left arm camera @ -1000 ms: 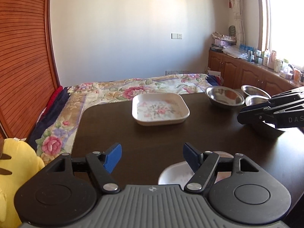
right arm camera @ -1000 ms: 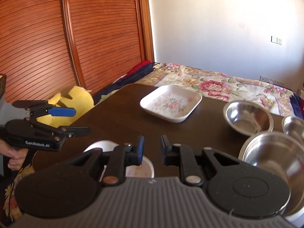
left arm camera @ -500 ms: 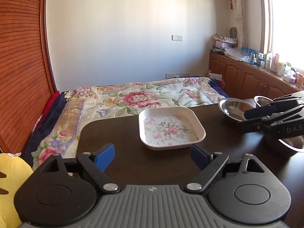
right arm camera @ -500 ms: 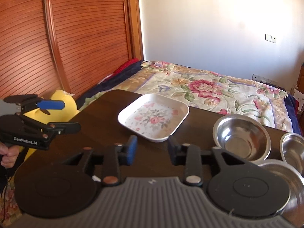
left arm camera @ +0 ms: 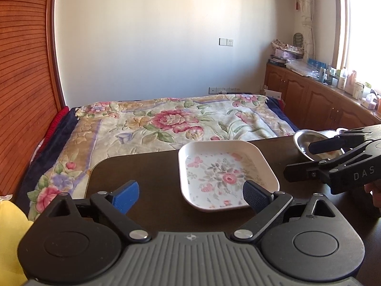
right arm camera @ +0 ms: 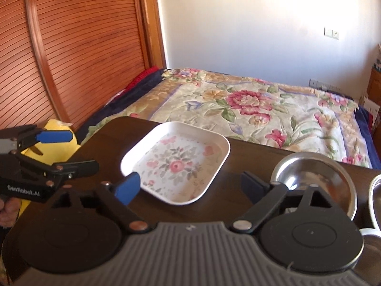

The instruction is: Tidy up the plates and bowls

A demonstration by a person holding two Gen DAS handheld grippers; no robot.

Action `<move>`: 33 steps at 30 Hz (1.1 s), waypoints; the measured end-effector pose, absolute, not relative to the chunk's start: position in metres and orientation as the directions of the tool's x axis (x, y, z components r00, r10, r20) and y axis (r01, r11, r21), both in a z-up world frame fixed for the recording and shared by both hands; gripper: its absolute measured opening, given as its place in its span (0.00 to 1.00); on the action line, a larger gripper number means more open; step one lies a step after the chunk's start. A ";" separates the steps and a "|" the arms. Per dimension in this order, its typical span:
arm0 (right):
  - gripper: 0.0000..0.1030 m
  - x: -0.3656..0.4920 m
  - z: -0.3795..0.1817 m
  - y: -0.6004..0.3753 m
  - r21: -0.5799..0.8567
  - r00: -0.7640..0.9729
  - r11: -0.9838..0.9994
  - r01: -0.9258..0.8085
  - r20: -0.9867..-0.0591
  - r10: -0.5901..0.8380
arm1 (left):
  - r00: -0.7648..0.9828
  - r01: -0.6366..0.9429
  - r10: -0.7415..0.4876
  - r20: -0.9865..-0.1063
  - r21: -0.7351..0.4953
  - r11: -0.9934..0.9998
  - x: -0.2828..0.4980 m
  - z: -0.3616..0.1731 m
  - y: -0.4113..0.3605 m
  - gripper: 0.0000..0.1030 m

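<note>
Both my grippers have closed in on the floral square plate point(left arm camera: 226, 174) since a second ago. My right gripper point(right arm camera: 190, 186), nearly pinched then, now gapes wide and empty; left gripper point(left arm camera: 190, 196) is spread wide, holding nothing. The plate sits mid-table point(left arm camera: 147, 166), just ahead of both; a steel bowl point(right arm camera: 314, 178) is to its right. Probably a plate pickup next.
</note>
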State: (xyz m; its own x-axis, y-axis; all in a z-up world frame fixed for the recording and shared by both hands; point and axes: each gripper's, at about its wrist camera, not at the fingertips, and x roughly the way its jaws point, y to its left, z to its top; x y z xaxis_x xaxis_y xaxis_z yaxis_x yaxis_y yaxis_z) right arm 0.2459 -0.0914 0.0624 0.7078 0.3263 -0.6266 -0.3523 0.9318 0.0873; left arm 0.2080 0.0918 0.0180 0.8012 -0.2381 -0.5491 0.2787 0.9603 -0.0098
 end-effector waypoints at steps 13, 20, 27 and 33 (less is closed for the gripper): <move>0.87 0.283 0.046 -0.089 0.134 0.626 0.933 -0.334 -0.708 0.326 | 0.761 0.307 -0.261 -0.594 -0.026 0.951 0.249 -0.006 0.091 0.75; 0.56 0.298 0.034 -0.087 0.131 0.588 0.938 -0.321 -0.748 0.306 | 0.731 0.307 -0.266 -0.629 -0.045 0.951 0.267 -0.018 0.093 0.54; 0.51 0.308 0.029 -0.093 0.156 0.581 0.944 -0.289 -0.756 0.303 | 0.721 0.303 -0.272 -0.637 -0.064 0.951 0.276 -0.023 0.093 0.39; 0.35 0.313 0.024 -0.092 0.166 0.560 0.944 -0.284 -0.771 0.304 | 0.715 0.301 -0.278 -0.641 -0.075 0.950 0.280 -0.026 0.091 0.26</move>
